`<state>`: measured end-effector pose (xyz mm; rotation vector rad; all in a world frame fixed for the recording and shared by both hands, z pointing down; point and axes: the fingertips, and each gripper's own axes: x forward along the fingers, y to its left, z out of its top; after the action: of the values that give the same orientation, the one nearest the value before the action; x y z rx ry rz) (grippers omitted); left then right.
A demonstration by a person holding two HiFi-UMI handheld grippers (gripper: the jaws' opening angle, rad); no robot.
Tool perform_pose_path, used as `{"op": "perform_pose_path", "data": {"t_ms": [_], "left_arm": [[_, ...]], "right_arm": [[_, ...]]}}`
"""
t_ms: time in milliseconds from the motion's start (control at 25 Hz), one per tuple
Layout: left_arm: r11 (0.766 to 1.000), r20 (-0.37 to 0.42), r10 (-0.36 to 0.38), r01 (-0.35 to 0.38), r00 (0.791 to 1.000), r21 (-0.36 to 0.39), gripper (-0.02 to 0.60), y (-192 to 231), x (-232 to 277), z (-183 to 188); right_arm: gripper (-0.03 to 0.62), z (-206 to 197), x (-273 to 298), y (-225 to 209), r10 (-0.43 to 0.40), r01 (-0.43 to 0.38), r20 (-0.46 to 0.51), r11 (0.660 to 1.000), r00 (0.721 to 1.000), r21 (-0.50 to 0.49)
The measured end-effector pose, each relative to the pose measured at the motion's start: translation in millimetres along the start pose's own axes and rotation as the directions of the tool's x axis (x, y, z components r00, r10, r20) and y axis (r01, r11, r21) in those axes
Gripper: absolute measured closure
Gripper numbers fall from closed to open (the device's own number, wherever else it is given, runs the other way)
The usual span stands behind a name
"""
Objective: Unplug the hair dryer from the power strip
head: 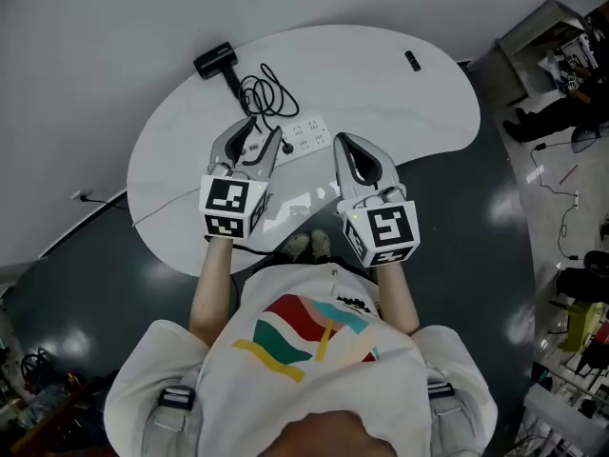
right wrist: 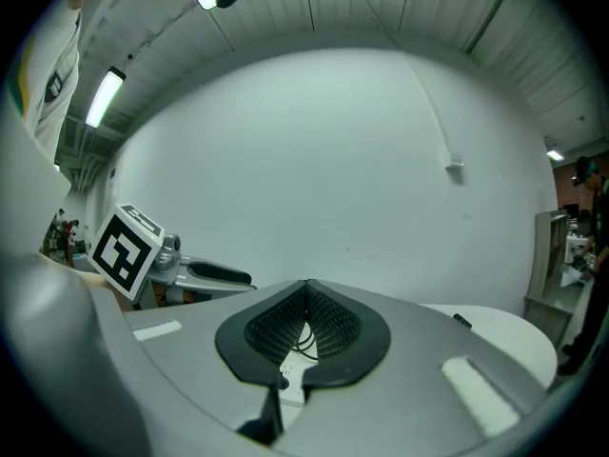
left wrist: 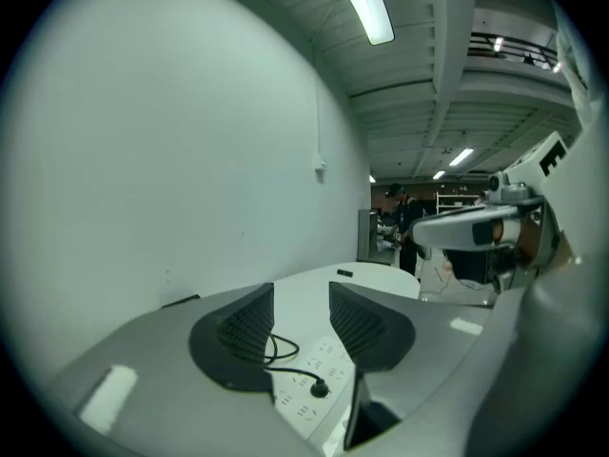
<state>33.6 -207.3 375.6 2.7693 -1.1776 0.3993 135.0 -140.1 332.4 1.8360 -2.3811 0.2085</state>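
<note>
A black hair dryer (head: 217,60) lies at the far left of the white table (head: 419,112), its cord (head: 267,93) coiled beside it. The cord ends in a black plug (head: 287,148) sitting on the white power strip (head: 310,135). My left gripper (head: 265,131) hovers over the strip's left end, open, with nothing between its fingers. In the left gripper view (left wrist: 301,298) the plug (left wrist: 320,388) and strip (left wrist: 328,355) show through the gap. My right gripper (head: 340,139) is shut and empty, just right of the strip. In the right gripper view (right wrist: 306,288) only a sliver of cord (right wrist: 303,339) shows.
A small black object (head: 412,61) lies near the table's far right edge. A pale wall (head: 114,27) stands right behind the table. Shelves and gear (head: 561,55) crowd the floor at right. The person's shoes (head: 306,246) stand at the near table edge.
</note>
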Motion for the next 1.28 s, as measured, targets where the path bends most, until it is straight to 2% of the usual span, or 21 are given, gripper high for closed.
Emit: {"op": "perform_pose_path", "data": {"t_ms": [80, 240, 320, 520, 800, 960, 1120, 1280], "left_arm": [[0.999, -0.061, -0.028, 0.029, 0.998, 0.028, 0.400, 2, 3, -17], [0.996, -0.195, -0.058, 0.070, 0.979, 0.051, 0.396, 8, 10, -61], [0.995, -0.271, -0.069, 0.086, 0.960, 0.051, 0.396, 11, 14, -88], [0.987, -0.436, -0.112, 0.151, 0.893, 0.055, 0.397, 12, 24, -143], [0.983, -0.534, -0.138, 0.179, 0.834, 0.026, 0.397, 26, 36, -181], [0.976, -0.584, -0.145, 0.214, 0.799, 0.051, 0.393, 27, 42, -195], [0.971, -0.609, -0.152, 0.232, 0.778, 0.055, 0.380, 26, 44, -201], [0.969, -0.619, -0.171, 0.245, 0.766, 0.036, 0.376, 26, 45, -201]], "right_arm": [[0.583, -3, 3, 3, 0.010, -0.010, -0.007, 1.000, 1.000, -0.001], [0.582, -9, 6, 8, 0.027, -0.027, -0.025, 1.000, 0.999, -0.002], [0.582, -13, 8, 12, 0.035, -0.035, -0.039, 0.999, 0.999, 0.000], [0.582, -26, 9, 18, 0.050, -0.050, -0.077, 0.999, 0.996, 0.005], [0.582, -43, 9, 21, 0.053, -0.053, -0.126, 0.999, 0.991, 0.008], [0.582, -50, 10, 20, 0.053, -0.051, -0.146, 0.999, 0.988, 0.012], [0.582, -58, 11, 21, 0.064, -0.062, -0.168, 0.998, 0.984, 0.016], [0.582, -66, 15, 27, 0.102, -0.101, -0.194, 0.995, 0.976, 0.018]]}}
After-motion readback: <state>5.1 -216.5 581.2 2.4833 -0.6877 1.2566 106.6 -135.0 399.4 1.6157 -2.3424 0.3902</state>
